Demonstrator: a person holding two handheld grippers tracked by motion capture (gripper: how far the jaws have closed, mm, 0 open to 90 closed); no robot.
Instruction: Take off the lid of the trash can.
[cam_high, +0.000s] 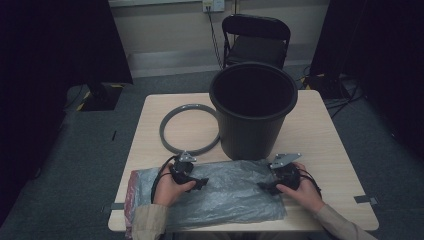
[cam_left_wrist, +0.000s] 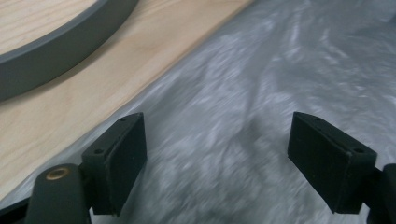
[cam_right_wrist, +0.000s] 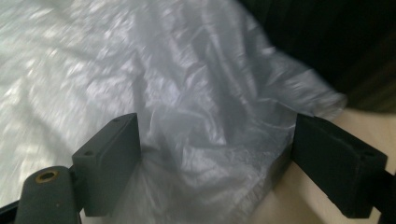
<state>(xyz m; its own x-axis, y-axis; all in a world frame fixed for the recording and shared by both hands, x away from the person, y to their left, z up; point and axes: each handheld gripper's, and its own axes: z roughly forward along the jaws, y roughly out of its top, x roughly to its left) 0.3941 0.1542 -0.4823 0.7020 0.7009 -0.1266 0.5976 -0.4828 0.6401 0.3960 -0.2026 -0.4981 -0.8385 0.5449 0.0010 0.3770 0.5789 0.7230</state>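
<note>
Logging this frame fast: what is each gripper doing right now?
Left gripper: open, jaws apart over the plastic bag, holding nothing.
Right gripper: open, jaws straddling a raised fold of the bag, not shut on it.

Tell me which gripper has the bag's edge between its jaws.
The right gripper: a raised fold at the plastic bag's edge sits between its open jaws. The left gripper is open over flat plastic.

The left gripper (cam_left_wrist: 217, 161) hangs with jaws wide apart over a crinkled, somewhat blurred plastic bag (cam_left_wrist: 261, 84); a grey ring (cam_left_wrist: 56, 51) lies far left on the wooden table (cam_left_wrist: 116, 70).
</note>
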